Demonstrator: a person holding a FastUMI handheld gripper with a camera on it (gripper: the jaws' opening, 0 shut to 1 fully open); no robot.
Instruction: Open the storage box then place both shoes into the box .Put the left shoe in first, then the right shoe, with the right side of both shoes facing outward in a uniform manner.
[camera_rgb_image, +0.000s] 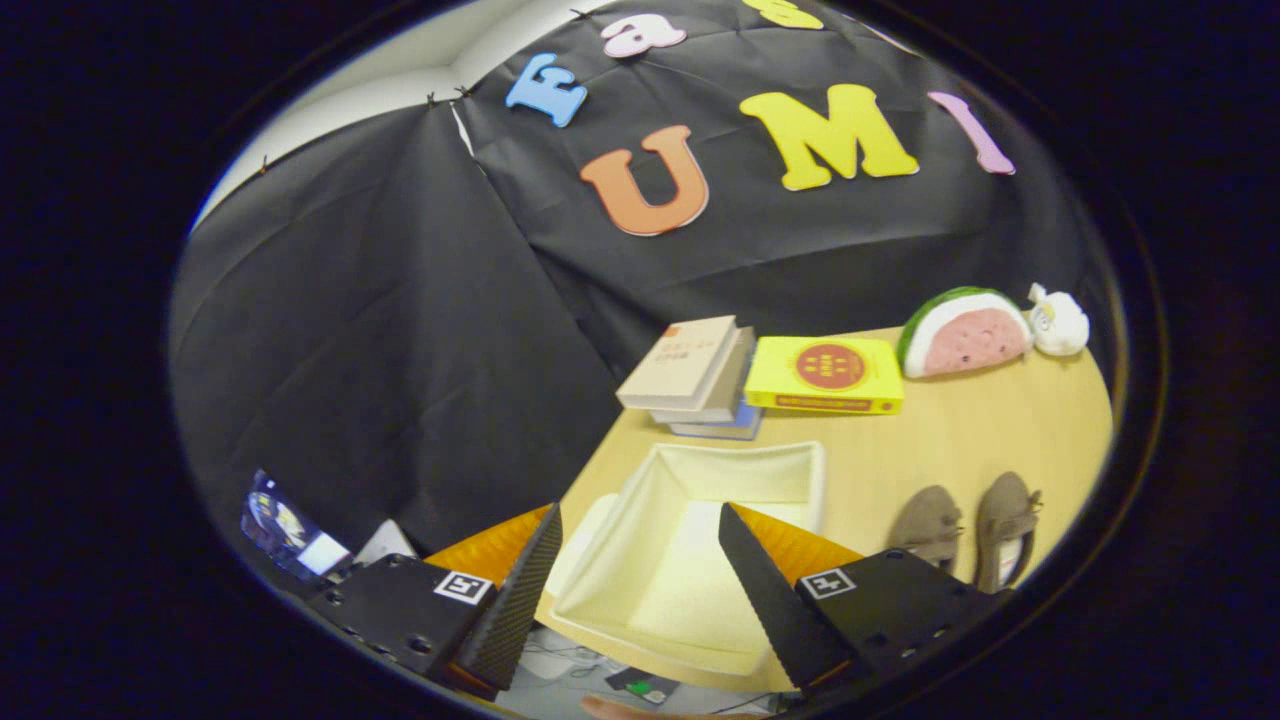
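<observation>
The cream rectangular fabric storage box (700, 540) is seen open-topped between the released, empty fingers of the gripper (640, 590). The pair of taupe flat shoes (965, 530) lies on the light wooden bench (1000, 430), off to the right of the fingers, long axes pointing away, beside the box.

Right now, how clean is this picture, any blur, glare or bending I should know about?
In the gripper view, the fisheye bends the table edge and booth wall into curves; lighting is soft and even, no harsh glare; the storage box, the shoes and the books read sharp enough, slightly softer toward the rim; the gripper has its jaws open, framing the box, which casts only faint shadow.
</observation>
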